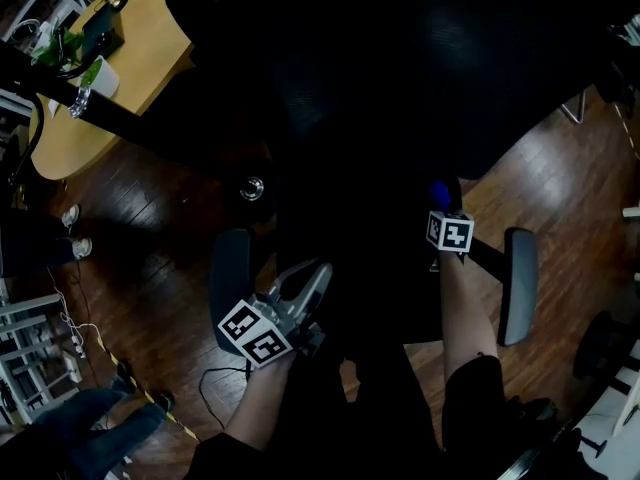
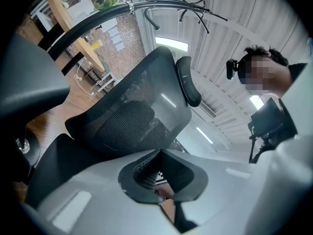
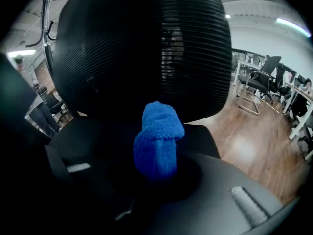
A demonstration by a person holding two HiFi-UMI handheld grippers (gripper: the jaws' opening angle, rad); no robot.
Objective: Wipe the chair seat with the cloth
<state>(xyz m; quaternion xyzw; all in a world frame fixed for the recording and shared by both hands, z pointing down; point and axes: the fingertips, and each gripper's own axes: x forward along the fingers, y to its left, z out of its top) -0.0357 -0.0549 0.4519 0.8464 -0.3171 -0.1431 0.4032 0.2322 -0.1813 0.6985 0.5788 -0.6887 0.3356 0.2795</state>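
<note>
We see a dark wooden floor [image 1: 560,178] carrying the black chair [image 1: 380,88], a table [image 1: 150,48], two shoes [image 1: 72,230] and a cable [image 1: 215,378].

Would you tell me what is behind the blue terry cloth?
The black mesh chair backrest rises behind the blue terry cloth; the backrest's lower middle is covered by it.

Dark wood floor [image 1: 150,213] runs under a tan, rounded desk [image 1: 150,48] holding a potted plant [image 1: 98,76]. A coat rack [image 2: 194,5] stands near a brick wall [image 2: 128,54]. Strip lights [image 3: 293,26] glow above spare office chairs [image 3: 261,80].
</note>
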